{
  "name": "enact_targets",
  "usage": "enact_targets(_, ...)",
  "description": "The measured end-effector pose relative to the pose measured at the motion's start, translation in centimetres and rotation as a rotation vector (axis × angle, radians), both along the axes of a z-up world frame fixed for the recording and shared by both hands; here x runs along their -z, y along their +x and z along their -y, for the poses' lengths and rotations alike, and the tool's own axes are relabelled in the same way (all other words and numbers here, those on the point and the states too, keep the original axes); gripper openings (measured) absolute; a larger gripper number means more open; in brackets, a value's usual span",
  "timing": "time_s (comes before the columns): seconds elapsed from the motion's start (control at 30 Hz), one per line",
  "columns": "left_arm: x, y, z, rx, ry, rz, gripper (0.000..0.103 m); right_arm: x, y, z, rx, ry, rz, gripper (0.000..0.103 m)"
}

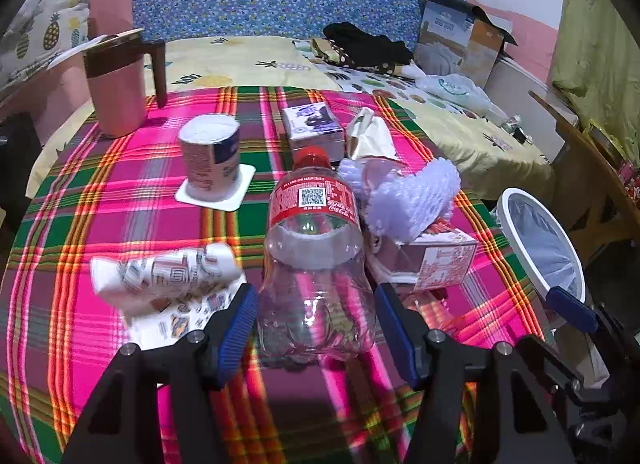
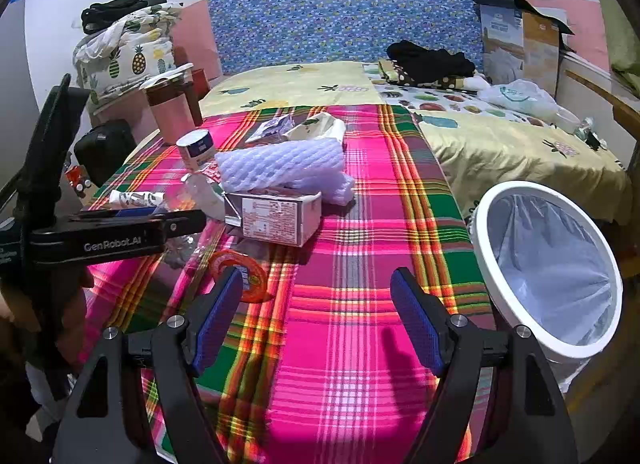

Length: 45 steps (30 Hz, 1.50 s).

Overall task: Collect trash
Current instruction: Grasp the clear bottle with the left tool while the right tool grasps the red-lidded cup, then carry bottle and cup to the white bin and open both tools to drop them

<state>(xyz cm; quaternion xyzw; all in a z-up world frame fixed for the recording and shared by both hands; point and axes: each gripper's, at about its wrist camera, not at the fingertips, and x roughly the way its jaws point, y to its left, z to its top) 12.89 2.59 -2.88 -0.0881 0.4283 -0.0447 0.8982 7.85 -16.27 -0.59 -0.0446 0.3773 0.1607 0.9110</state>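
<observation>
A clear plastic bottle (image 1: 316, 264) with a red cap and red label sits on the plaid tablecloth (image 1: 120, 344). My left gripper (image 1: 316, 296) has its blue pads against both sides of the bottle's lower part. A crumpled printed wrapper (image 1: 168, 276) lies just left of it, and a pink carton (image 1: 436, 264) under white foam netting (image 1: 412, 195) lies to the right. My right gripper (image 2: 320, 296) hovers open over bare cloth with nothing between its fingers. An orange round lid (image 2: 240, 276) lies beside its left finger. The white bin (image 2: 548, 268) with a clear liner stands at the table's right edge.
An upturned yoghurt cup (image 1: 210, 157), a small purple box (image 1: 316, 129) and a pink jug (image 1: 116, 87) stand further back on the table. A bed (image 2: 500, 143) with clothes, a cardboard box and a plastic bag lies beyond.
</observation>
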Motion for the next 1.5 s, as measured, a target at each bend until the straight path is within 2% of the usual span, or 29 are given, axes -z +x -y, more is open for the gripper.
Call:
enact_targets(0.2,-0.2,-2.6,-2.1,-0.047,0.014,0.017,0.061,0.2,0.2,-0.8,-0.025,0.009,-0.011,0.078)
enact_targets(0.4,-0.2,-5.1,-4.3,-0.086,0.016,0.018,0.061,1.3,1.0,-2.2,-0.06,0.034,-0.055,0.078)
enact_targets(0.57,-0.1,-5.8,-5.2,-0.084,-0.013,0.012,0.062,2.6,2.0,-3.2,-0.07,0.054,-0.118,0.078)
enact_targets(0.67,-0.2,-5.4,-5.3,-0.083,-0.031,0.012,0.062,3.1,2.5,-3.8,-0.074,0.069,-0.149,0.078)
enact_targets(0.73,-0.2,-5.0,-5.2,-0.08,-0.046,0.009,0.062,3.2,2.6,-4.1,-0.073,0.069,-0.156,0.074)
enact_targets(0.83,0.0,-4.2,-5.1,-0.081,-0.063,-0.002,0.062,3.5,2.9,-4.2,-0.063,0.064,-0.177,0.063)
enact_targets(0.87,0.0,-3.8,-5.0,-0.081,-0.066,-0.004,0.062,3.6,2.8,-4.0,-0.062,0.062,-0.174,0.052)
enact_targets(0.9,0.0,-3.5,-4.9,-0.081,-0.066,-0.006,0.062,3.4,2.6,-3.9,-0.06,0.057,-0.169,0.047)
enact_targets(1.4,1.8,0.6,-5.0,-0.109,-0.11,-0.116,0.063,3.2,1.3,-2.2,-0.045,0.048,-0.158,0.047)
enact_targets(1.5,1.7,0.0,-4.7,-0.101,-0.098,-0.101,0.063,2.9,1.0,-2.0,-0.043,0.052,-0.151,0.047)
